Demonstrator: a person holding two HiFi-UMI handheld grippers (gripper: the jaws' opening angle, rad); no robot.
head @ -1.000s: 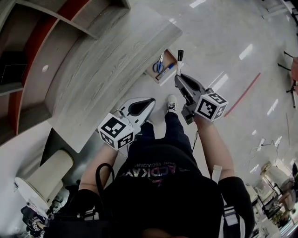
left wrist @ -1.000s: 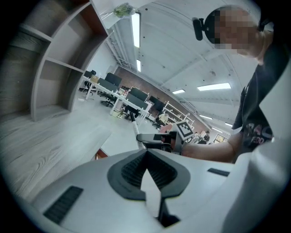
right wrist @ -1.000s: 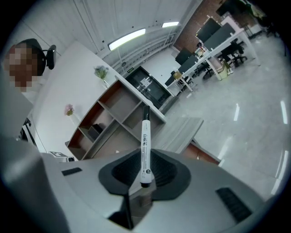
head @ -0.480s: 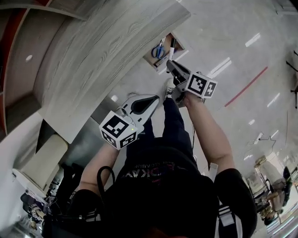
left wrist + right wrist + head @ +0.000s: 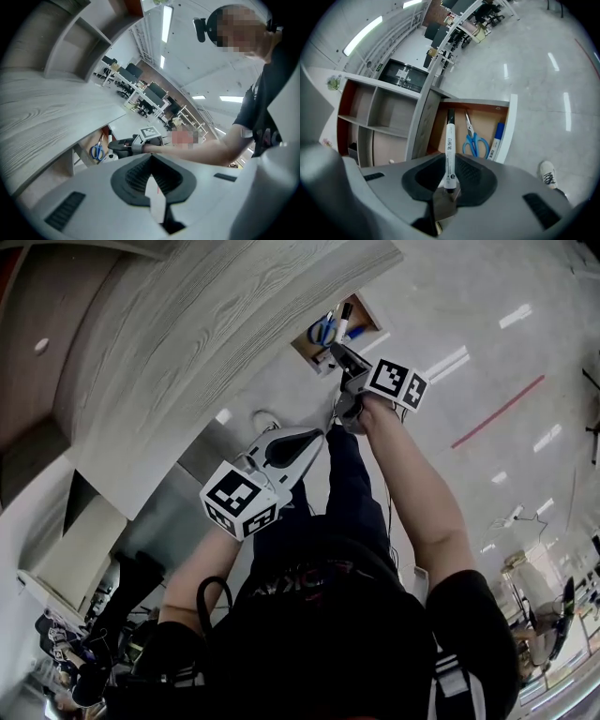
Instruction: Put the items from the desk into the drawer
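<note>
Wooden drawer (image 5: 509,132): scissors (image 5: 474,140), blue pen (image 5: 497,138); marker (image 5: 449,149) tight in right claw (image 5: 446,161); left claw (image 5: 151,157) closed.

A white marker (image 5: 449,150) with a black cap points up at frame centre, against the open drawer (image 5: 480,117) holding blue-handled scissors (image 5: 474,138) and a blue marker (image 5: 496,140).

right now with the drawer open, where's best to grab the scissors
Probably at the narrow neck where the blades meet the blue handles of the scissors, coming straight down from above. They lie flat on the floor of the drawer, blades shut, and the neck has bare floor on both sides for the fingers.
</note>
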